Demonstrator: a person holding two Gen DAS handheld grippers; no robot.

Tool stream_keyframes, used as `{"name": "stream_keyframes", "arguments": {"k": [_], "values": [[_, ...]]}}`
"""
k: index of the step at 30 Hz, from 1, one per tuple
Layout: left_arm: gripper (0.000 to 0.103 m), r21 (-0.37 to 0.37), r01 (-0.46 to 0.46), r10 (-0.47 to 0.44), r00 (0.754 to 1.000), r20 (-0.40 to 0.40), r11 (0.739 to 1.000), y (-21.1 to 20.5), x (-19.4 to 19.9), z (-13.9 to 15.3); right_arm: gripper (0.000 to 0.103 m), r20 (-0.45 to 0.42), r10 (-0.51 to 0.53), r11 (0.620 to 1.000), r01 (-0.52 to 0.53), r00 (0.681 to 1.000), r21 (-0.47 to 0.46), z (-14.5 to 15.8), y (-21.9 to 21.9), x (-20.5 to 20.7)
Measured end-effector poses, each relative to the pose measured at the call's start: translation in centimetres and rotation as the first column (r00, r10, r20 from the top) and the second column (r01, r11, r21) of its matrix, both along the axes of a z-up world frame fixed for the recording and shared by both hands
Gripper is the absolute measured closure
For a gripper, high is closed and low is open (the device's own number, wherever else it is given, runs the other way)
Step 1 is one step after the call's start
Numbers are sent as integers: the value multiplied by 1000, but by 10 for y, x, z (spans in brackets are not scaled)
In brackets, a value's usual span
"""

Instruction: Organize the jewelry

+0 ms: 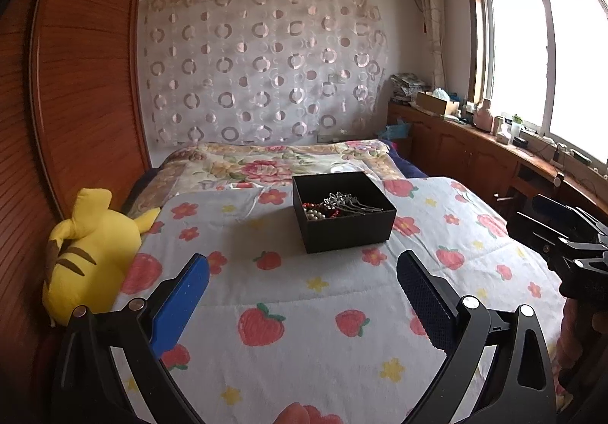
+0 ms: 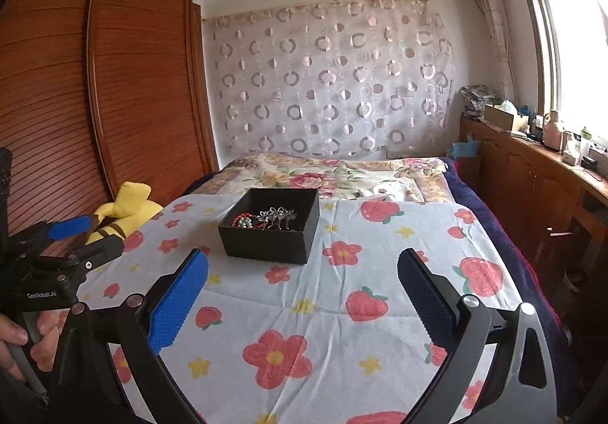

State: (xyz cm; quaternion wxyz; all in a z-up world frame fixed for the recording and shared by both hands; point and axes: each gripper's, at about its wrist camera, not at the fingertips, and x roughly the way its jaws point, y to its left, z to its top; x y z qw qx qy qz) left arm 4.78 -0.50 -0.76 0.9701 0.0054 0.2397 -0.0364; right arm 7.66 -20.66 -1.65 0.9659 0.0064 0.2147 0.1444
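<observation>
Open bedspread [image 1: 304,294] lies between both tools and the black box [image 1: 344,216] (the only thing standing mid-bed), with free passage on either side of it. At the bed's left edge a yellow plush toy [image 1: 91,253] crowds the wardrobe [image 1: 83,74]; the right edge is bare.

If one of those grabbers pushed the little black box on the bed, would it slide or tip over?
The black box looks low and wide, so it would probably slide rather than tip. The soft quilt under it may wrinkle and drag against it. The loose jewelry inside would likely shift and tangle.
</observation>
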Motion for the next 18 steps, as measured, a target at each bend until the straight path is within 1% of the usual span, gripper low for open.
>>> {"name": "stream_keyframes", "arguments": {"k": [18], "values": [[8,1,-5,5,1000,11,1000,-2,-6,-1,2,9,-20,1000,20,1000,7,-4,-1,-2]]}}
